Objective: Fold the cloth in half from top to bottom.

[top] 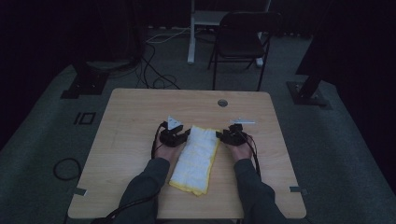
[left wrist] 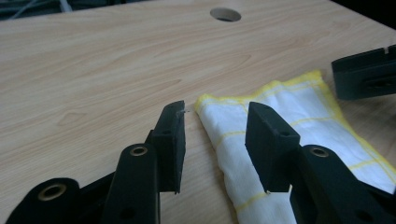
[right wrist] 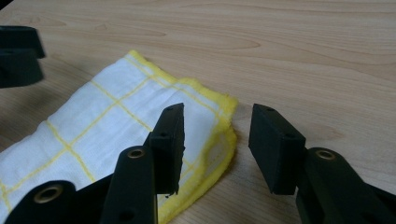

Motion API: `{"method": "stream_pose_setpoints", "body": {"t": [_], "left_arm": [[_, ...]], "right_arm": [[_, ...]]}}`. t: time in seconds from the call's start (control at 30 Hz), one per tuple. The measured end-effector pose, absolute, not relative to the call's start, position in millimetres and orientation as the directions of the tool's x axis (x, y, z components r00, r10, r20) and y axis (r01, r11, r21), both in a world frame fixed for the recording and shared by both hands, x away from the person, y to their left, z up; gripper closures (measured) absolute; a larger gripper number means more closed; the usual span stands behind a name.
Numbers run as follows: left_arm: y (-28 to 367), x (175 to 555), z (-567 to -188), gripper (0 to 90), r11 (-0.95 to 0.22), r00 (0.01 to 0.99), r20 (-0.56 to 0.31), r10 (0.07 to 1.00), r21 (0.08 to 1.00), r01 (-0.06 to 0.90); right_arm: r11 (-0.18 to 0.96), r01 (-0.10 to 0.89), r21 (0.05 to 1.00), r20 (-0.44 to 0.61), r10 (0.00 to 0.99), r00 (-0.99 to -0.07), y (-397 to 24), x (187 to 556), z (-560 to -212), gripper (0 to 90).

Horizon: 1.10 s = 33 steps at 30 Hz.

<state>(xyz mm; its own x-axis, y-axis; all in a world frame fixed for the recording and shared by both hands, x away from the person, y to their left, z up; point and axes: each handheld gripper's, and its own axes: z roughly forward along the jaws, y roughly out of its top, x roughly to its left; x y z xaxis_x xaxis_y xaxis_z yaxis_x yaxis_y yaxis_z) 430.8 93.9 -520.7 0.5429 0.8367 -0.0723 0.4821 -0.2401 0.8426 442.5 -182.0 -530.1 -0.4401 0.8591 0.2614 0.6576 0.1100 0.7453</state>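
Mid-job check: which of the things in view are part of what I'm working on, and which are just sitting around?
In the job: folded white-and-yellow cloth; left gripper and right gripper, both open at its far corners.

Lying about: table's cable hole, black folding chair, floor cables.

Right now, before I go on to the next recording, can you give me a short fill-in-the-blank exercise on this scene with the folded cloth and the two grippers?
1. The folded white cloth with yellow edging lies on a table made of light ____.
2. The left gripper and right gripper both have their jaws ____, gripping nothing.
3. Beyond the table stands a dark folding ____.
4. In the high view, the cloth lies ____ the two grippers.

Missing words: wood; open; chair; between
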Motion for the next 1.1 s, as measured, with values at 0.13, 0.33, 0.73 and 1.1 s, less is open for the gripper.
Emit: {"method": "stream_pose_setpoints", "body": {"t": [0.13, 0.33, 0.73, 1.1], "left_arm": [[87.1, 439.8, -524.6, 58.5, -0.250, 0.540, -0.074, 0.838, 0.828, 0.502], [80.8, 448.5, -528.0, 57.4, -0.270, 0.537, -0.068, 0.841, 0.807, 0.525], [85.9, 462.7, -533.8, 57.4, -0.235, 0.498, -0.116, 0.860, 0.775, 0.587], [85.7, 472.5, -533.0, 57.4, -0.206, 0.467, -0.143, 0.873, 0.759, 0.618]], "right_arm": [[0.098, 0.668, 0.738, 0.277, 0.858, -0.432, -181.1, 443.2, -530.3, 55.4], [0.104, 0.686, 0.720, 0.272, 0.867, -0.417, -177.8, 444.9, -531.9, 55.6], [0.144, 0.720, 0.679, 0.238, 0.885, -0.401, -170.2, 453.3, -538.2, 81.2], [0.195, 0.670, 0.716, 0.180, 0.877, -0.447, -161.4, 472.0, -533.2, 87.4]]}}
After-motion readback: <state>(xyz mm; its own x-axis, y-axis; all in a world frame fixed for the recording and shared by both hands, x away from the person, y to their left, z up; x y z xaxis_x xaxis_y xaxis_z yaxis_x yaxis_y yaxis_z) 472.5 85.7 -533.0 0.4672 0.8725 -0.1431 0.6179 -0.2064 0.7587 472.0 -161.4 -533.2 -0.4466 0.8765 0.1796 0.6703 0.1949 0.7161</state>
